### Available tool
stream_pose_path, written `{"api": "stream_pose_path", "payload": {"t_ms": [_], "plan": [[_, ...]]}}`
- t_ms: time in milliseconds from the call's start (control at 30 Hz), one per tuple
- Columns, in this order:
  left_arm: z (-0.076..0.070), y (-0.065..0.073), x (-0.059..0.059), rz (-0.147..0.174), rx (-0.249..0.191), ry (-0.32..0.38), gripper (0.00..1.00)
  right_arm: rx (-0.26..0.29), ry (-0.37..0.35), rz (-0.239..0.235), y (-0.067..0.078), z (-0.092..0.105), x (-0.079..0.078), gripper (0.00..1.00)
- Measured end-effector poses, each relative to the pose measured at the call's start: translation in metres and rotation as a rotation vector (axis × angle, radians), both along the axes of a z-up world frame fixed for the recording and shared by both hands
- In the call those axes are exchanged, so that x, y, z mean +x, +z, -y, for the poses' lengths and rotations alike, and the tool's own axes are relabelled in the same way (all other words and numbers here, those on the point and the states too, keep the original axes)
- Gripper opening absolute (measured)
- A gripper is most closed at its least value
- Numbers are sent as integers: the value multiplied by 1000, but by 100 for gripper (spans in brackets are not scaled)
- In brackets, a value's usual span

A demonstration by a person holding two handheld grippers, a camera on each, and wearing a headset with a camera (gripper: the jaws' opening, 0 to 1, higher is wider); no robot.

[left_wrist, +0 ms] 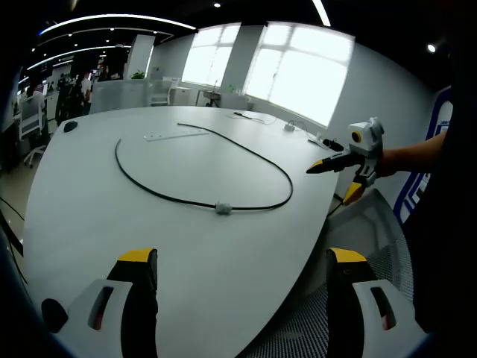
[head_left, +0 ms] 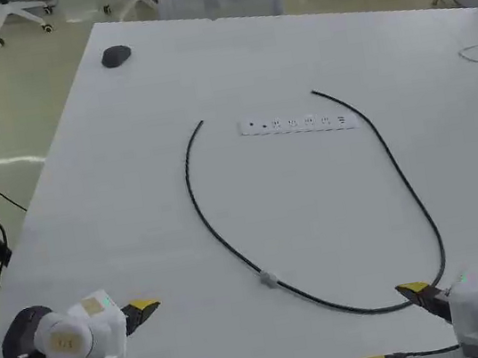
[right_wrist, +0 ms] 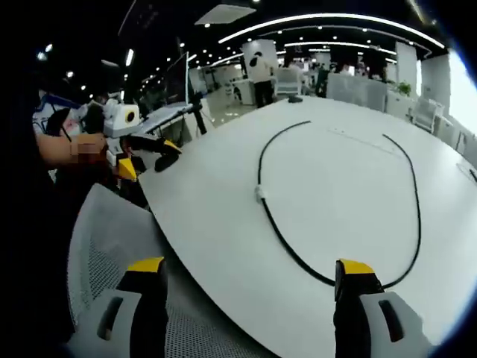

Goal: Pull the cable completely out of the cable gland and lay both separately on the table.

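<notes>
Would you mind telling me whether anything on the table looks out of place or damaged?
Nothing stands out. The black cable lies in a loose U on the table, with the gland threaded on it and the power strip flat between its ends.

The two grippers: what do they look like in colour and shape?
The left gripper and the right gripper look alike: each has a pale grey, rounded body and two slim black jaws that end in yellow tips.
</notes>
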State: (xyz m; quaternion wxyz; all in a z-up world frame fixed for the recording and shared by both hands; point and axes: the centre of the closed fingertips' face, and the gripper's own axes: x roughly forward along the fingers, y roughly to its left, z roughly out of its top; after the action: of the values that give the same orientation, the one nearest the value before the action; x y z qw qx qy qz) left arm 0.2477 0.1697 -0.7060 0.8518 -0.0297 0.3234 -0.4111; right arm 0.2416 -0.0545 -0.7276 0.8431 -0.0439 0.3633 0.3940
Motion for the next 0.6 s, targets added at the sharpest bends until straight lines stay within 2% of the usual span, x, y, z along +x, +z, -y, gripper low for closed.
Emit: {"api": "stream_pose_path", "payload": {"t_ms": [167,333,467,600], "plan": [[-1,3,1,8,-2,-3,95,-12,-6,0,-3,3,1,91],[-12,4,1,17,26,-6,94,11,-24,5,2,5,4,91],[-19,3,1,23,45,7,95,-3,22,-9,-1,3,2,92],[-21,-1,0,8,69,17,96,3,38,-11,0,2,7,94]]}}
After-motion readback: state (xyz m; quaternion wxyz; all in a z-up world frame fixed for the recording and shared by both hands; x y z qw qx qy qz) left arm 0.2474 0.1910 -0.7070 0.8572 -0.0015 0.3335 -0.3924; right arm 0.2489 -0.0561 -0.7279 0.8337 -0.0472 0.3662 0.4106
